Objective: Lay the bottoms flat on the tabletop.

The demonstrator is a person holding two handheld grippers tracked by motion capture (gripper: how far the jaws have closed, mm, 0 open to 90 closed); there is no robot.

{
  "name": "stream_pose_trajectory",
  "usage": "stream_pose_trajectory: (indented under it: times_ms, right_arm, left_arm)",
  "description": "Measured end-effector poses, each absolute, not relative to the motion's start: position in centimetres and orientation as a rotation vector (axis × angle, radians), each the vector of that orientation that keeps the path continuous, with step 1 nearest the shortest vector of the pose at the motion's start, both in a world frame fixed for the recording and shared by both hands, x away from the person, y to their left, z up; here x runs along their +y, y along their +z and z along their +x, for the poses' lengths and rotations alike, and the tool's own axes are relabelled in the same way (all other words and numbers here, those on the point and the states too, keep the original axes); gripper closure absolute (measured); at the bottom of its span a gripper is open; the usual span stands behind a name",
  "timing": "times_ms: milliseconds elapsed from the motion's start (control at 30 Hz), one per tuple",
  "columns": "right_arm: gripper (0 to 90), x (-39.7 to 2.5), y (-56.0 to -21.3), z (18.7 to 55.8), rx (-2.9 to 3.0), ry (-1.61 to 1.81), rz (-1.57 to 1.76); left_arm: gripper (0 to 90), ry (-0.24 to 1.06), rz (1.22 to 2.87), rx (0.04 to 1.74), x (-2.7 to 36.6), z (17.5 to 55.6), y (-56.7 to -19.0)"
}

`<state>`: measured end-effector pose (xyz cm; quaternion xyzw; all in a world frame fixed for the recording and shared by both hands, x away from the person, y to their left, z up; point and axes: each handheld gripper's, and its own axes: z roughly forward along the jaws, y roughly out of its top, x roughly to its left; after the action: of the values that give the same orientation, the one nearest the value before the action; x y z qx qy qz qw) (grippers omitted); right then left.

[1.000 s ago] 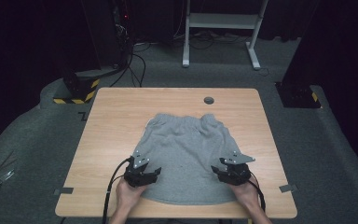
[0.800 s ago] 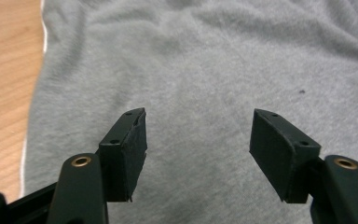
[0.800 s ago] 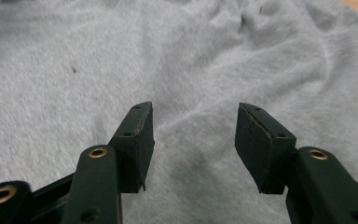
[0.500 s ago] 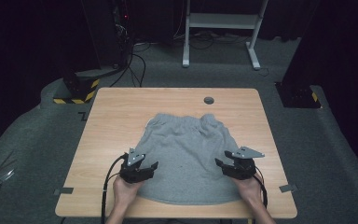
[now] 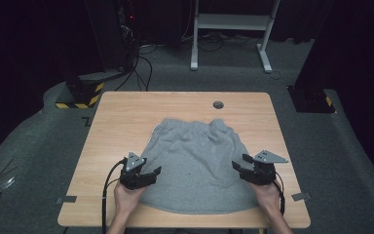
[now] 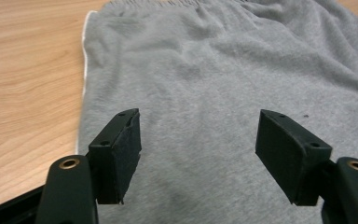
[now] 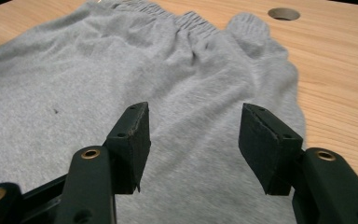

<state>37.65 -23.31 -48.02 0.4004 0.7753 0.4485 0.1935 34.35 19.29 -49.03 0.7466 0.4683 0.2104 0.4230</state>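
The wooden table (image 5: 126, 117) carries the grey shorts (image 5: 195, 161), spread flat beneath and ahead of both tools, with the left gripper (image 5: 148, 176) and the right gripper (image 5: 241, 168) each released, jaws apart over opposite side edges.

Standing on dark grey carpet (image 5: 341, 146): light wooden table (image 5: 126, 122) with round cable hole (image 5: 218, 105); white metal frame (image 5: 233, 22) sitting beyond.
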Motion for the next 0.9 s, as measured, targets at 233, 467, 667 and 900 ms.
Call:
stream_pose_trajectory:
  times_ms: [233,467,667,900]
  right_arm:
    - [43.2,-24.2,-47.7,37.5,2.120,1.253,1.156]
    - [41.8,-25.1,-47.7,37.5,2.099,1.244,1.169]
    - [40.0,-26.1,-47.5,37.3,2.057,1.261,1.199]
    - [39.4,-27.1,-47.8,37.3,2.041,1.264,1.232]
  left_arm:
    - [30.5,0.531,1.853,1.190,20.0,34.3,-48.7]
    - [29.8,0.538,1.804,1.220,21.3,34.1,-48.5]
    - [29.3,0.553,1.782,1.234,22.1,34.0,-48.0]
    - [29.3,0.570,1.767,1.272,23.2,34.1,-48.1]
